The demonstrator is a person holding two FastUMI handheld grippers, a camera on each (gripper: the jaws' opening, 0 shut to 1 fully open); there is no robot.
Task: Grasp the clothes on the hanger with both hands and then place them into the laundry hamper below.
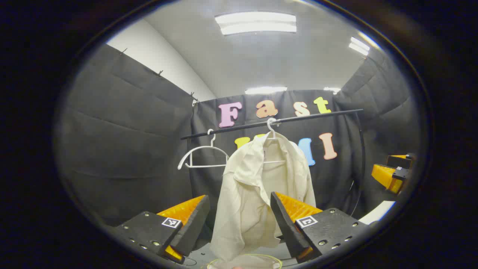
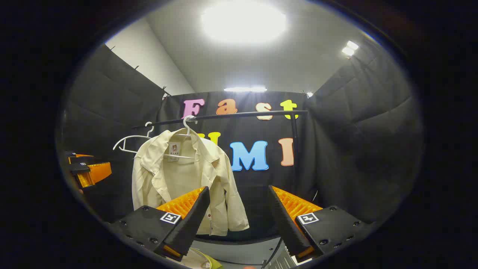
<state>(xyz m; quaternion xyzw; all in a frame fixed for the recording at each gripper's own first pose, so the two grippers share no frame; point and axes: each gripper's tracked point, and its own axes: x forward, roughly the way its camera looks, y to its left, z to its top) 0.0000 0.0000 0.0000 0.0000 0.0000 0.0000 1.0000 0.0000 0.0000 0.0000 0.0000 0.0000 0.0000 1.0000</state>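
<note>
- A cream shirt (image 1: 257, 186) hangs on a white hanger (image 1: 272, 129) from the black rail (image 1: 298, 116), beside 1 bare hanger (image 1: 203, 155).
- The left gripper (image 1: 239, 220) and right gripper (image 2: 237, 220), fingers spread and grasping nothing, face the shirt.

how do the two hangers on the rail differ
The left hanger is bare, its whole outline visible; the right hanger carries a cream shirt that covers all but its hook and part of its bar. Both are white and hook over the same dark rail.
</note>
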